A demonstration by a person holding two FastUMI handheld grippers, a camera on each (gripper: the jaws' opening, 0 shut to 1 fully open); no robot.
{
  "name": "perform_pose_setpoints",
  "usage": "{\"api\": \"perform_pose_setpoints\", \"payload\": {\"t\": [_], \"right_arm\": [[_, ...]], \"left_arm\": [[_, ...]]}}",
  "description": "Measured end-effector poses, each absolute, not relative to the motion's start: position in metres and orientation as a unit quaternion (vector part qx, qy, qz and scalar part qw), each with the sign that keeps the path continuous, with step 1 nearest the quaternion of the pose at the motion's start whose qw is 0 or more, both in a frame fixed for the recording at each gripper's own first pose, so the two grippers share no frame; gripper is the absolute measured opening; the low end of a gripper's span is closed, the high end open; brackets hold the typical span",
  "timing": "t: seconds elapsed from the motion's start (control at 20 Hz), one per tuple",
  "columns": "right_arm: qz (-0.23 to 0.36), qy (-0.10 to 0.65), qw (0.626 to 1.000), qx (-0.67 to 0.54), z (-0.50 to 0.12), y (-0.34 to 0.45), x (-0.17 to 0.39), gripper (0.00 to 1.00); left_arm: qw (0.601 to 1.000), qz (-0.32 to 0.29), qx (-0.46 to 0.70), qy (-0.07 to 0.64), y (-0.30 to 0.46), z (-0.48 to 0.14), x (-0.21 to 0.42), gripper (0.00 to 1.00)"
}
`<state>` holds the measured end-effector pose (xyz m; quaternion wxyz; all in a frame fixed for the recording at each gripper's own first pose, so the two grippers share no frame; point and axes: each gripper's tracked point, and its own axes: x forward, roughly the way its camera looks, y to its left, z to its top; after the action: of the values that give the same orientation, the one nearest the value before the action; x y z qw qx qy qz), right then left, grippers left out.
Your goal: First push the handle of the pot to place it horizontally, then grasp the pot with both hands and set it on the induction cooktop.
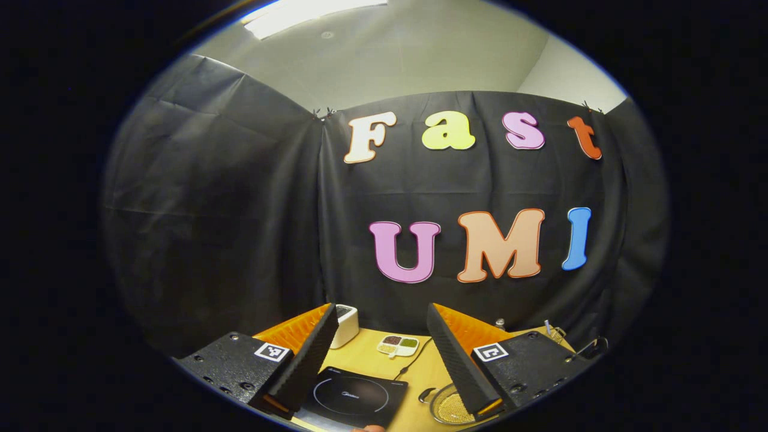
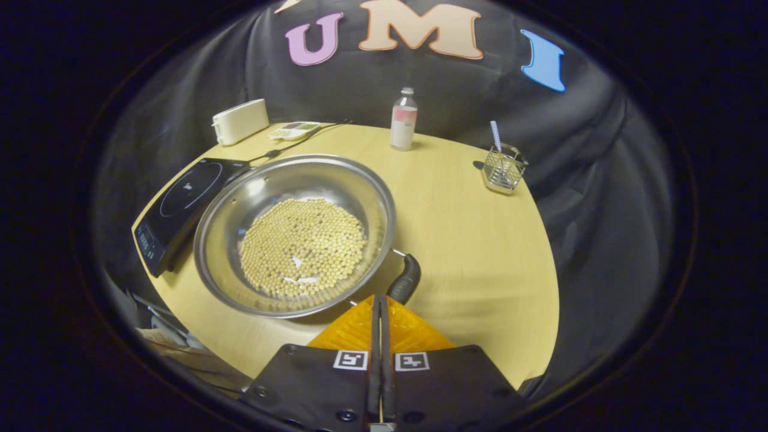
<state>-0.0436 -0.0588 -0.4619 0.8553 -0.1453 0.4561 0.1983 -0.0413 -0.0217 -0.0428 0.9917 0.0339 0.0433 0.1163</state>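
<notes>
Left tongs (image 1: pixel 384 354) wide apart, held high over the bench (image 1: pixel 420 372), empty. Induction cooktop (image 2: pixel 180 207) left; pot (image 2: pixel 297 231) just beside it, rim at its edge. Steel, full of beans: likely heavy, slick, spills if tilted. Grip opposite rims. Right tongs (image 2: pixel 378 300) pressed together, tips at the handle (image 2: pixel 405 282).

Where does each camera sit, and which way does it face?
Left gripper view: rides on the left tool, held high and level, facing the booth wall; its open fingers frame the black flat induction cooktop.
Right gripper view: rides on the right tool, tilted down at the round steel pot of beans; its fingers are closed beside the black pot handle.
Shared: cooktop, pot, round wooden table.
</notes>
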Motion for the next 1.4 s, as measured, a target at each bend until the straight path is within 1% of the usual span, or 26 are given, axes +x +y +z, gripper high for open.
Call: {"api": "perform_pose_setpoints", "payload": {"t": [0.3,0.35,0.5,0.55,0.65,0.7,0.75,0.8,0.85,0.9,0.95,1.0,1.05,1.15,1.2,1.25,1.3,1.35,1.4], "right_arm": [[0.169,0.446,0.866,-0.147,-0.466,-0.073,-0.02,0.03],[0.165,0.449,0.867,-0.141,-0.467,-0.073,-0.018,0.03],[0.149,0.445,0.875,-0.122,-0.459,-0.077,-0.008,0.03],[0.144,0.442,0.878,-0.114,-0.456,-0.076,-0.006,0.03],[0.135,0.441,0.882,-0.097,-0.453,-0.075,-0.005,0.07],[0.134,0.443,0.882,-0.09,-0.45,-0.074,-0.007,0.14],[0.131,0.443,0.883,-0.086,-0.448,-0.073,-0.007,0.2],[0.127,0.441,0.884,-0.084,-0.451,-0.073,-0.004,0.31],[0.124,0.442,0.885,-0.078,-0.449,-0.071,-0.006,0.36],[0.122,0.444,0.885,-0.073,-0.449,-0.07,-0.006,0.37],[0.119,0.447,0.884,-0.069,-0.448,-0.069,-0.007,0.49],[0.117,0.449,0.883,-0.066,-0.45,-0.066,-0.008,0.62],[0.113,0.45,0.883,-0.068,-0.451,-0.066,-0.007,0.65],[0.109,0.453,0.882,-0.069,-0.456,-0.063,-0.005,0.65],[0.106,0.456,0.881,-0.068,-0.456,-0.061,-0.004,0.77],[0.103,0.458,0.88,-0.064,-0.459,-0.059,-0.004,0.83],[0.098,0.462,0.879,-0.062,-0.46,-0.058,-0.003,0.87],[0.094,0.464,0.879,-0.058,-0.462,-0.056,-0.003,0.89],[0.091,0.467,0.878,-0.054,-0.463,-0.054,-0.002,0.93]], "left_arm": [[0.992,0.082,0.033,0.086,-0.037,-0.088,-0.021,0.96],[0.992,0.076,0.032,0.095,-0.039,-0.099,-0.017,0.92],[0.991,0.054,0.028,0.123,-0.046,-0.132,-0.004,0.92],[0.989,0.045,0.025,0.135,-0.048,-0.147,0.002,0.96],[0.986,0.027,0.02,0.163,-0.051,-0.177,0.012,0.96],[0.984,0.016,0.018,0.179,-0.053,-0.191,0.016,0.96],[0.981,0.007,0.017,0.193,-0.054,-0.207,0.021,0.93],[0.977,0.0,0.02,0.211,-0.055,-0.222,0.025,0.96],[0.974,-0.008,0.022,0.225,-0.055,-0.237,0.028,0.93],[0.97,-0.017,0.025,0.24,-0.056,-0.252,0.031,0.93],[0.966,-0.026,0.028,0.256,-0.057,-0.267,0.032,0.97],[0.96,-0.035,0.03,0.275,-0.058,-0.283,0.033,0.97],[0.954,-0.043,0.028,0.295,-0.058,-0.298,0.033,0.96],[0.942,-0.056,0.018,0.329,-0.059,-0.327,0.033,0.97],[0.936,-0.061,0.013,0.345,-0.06,-0.341,0.032,0.98],[0.93,-0.068,0.012,0.361,-0.06,-0.353,0.032,0.98],[0.924,-0.074,0.013,0.376,-0.059,-0.365,0.031,0.98],[0.917,-0.08,0.015,0.39,-0.059,-0.376,0.03,0.98],[0.912,-0.086,0.018,0.402,-0.058,-0.386,0.029,0.98]]}}
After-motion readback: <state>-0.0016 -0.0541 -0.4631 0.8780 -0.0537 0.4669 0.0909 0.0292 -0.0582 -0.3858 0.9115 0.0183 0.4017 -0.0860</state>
